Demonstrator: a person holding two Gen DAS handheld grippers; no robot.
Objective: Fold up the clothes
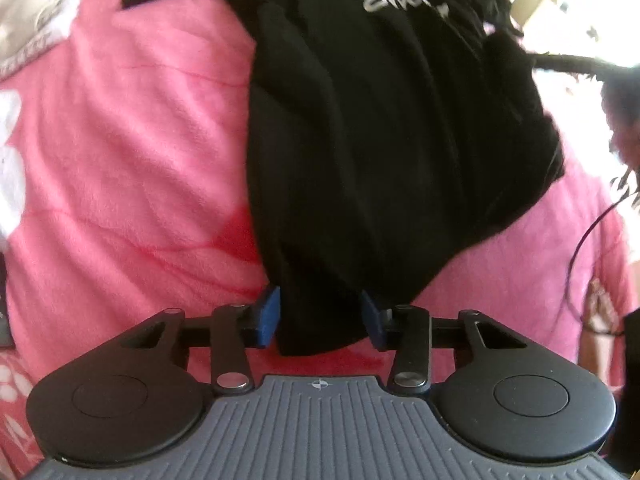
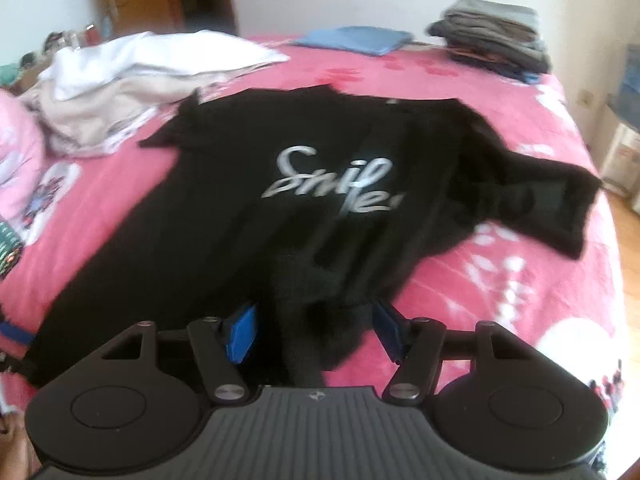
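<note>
On the pink bed (image 2: 500, 280), my left tongs (image 1: 320, 320) and right tongs (image 2: 316, 332) each straddle the black shirt (image 2: 320, 208) hem, pads apart with cloth between; grip uncertain, seemingly to spread it.

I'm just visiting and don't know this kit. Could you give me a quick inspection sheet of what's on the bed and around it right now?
Surface: pink bedspread, patterned, wrinkled.
Job's things: black T-shirt with silver lettering, spread on the bed, one sleeve out to the right.
Clutter: heap of white and beige laundry; folded blue garment; stack of folded clothes at the far corner.
Grippers: left tool and right tool each have hem fabric between the blue pads; whether they are clamped cannot be told.
Cables: thin dark cord at the right edge.
Surroundings: white wall, wooden door, wooden floor.
</note>
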